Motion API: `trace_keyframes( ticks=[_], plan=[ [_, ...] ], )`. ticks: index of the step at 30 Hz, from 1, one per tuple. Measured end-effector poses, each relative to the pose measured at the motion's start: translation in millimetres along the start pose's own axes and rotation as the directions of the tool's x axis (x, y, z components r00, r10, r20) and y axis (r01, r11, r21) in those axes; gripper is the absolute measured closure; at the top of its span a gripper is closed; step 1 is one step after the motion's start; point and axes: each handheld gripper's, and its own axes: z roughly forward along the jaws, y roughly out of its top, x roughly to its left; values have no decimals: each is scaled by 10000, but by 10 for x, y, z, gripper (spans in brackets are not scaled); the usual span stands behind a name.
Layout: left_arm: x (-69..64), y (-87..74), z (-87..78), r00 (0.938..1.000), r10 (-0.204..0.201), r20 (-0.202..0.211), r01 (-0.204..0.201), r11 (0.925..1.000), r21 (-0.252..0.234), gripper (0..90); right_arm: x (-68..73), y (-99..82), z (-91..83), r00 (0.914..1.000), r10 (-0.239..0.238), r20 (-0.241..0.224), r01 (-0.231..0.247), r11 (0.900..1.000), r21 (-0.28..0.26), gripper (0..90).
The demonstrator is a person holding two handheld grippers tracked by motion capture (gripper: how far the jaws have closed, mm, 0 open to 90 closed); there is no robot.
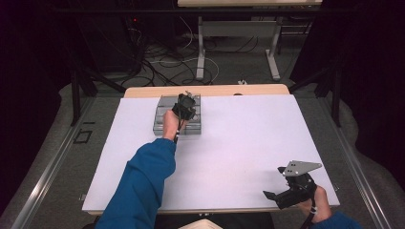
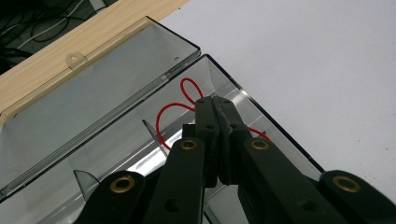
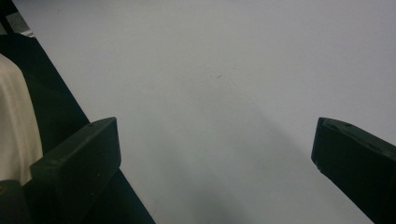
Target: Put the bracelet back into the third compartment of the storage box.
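No legible text (anywhere visible)

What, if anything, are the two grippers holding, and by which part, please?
The left gripper is shut on the red wire inside the clear box, seemingly mid-length. The right gripper holds nothing.

You wear blue sleeves. Your left gripper is black, with long flat bars and round brass rings at the joints. Your right gripper is black too, with two blocky tips, a grey three-cornered plate on top and a black cable hanging behind.
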Motion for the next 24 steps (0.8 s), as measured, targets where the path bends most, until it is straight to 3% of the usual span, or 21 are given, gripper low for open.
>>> trace_keyframes(
  ticks=[12, 13, 18, 24],
  plan=[
    [-19, 42, 79, 9996, 105, -250, -103, 9999, 63, 893, 0, -1, 3, 10000, -3, 4, 3, 10000, -36, 11],
    [-25, 42, 85, 9992, 96, -393, -93, 9999, 70, 862, 0, -1, 2, 10000, -4, -9, 4, 10000, -24, 11],
    [-25, 39, 39, 9993, -96, -361, 96, 10000, 0, 761, 0, 0, 0, 10000, -30, -68, 30, 10000, -18, 10],
    [-21, 37, -78, 9998, -180, -22, 180, 9998, -48, 568, 3, 0, -2, 10000, -2, -36, 2, 10000, 5, 11]
  ],
)
